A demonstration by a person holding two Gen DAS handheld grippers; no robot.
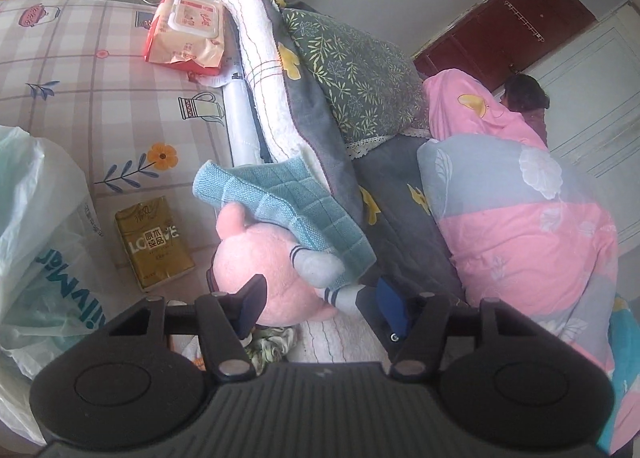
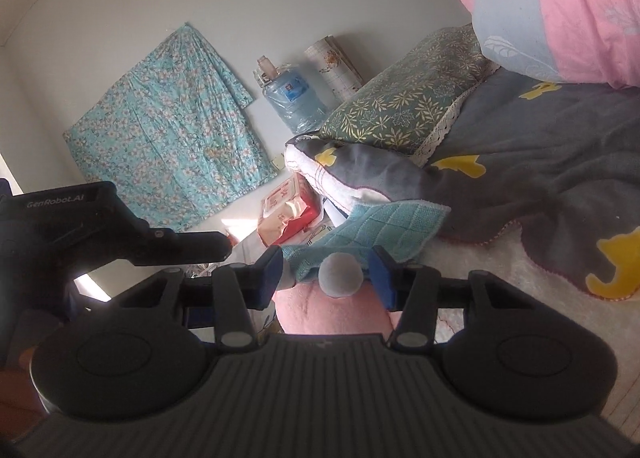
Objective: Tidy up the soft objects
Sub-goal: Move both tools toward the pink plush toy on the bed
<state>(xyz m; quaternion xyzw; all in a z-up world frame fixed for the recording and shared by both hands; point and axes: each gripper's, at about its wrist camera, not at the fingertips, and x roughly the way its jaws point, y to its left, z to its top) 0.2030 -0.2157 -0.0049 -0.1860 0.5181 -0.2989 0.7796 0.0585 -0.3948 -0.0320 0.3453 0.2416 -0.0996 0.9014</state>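
Big grey fleece blanket with yellow shapes (image 1: 404, 218) covers the bed. On its edge sits a pink round plush toy (image 1: 256, 270), a teal quilted cloth (image 1: 288, 210) draped over it. Toy looks light, squashy, non-slip; best taken by the body or the grey sock foot (image 2: 342, 273).

Left gripper (image 1: 320, 306): jaws apart, straddling toy's leg, pads not clearly pressing. Right gripper (image 2: 328, 278): jaws apart around the foot, contact unclear.

Toy's face is hidden, lower body cut off by both rigs.
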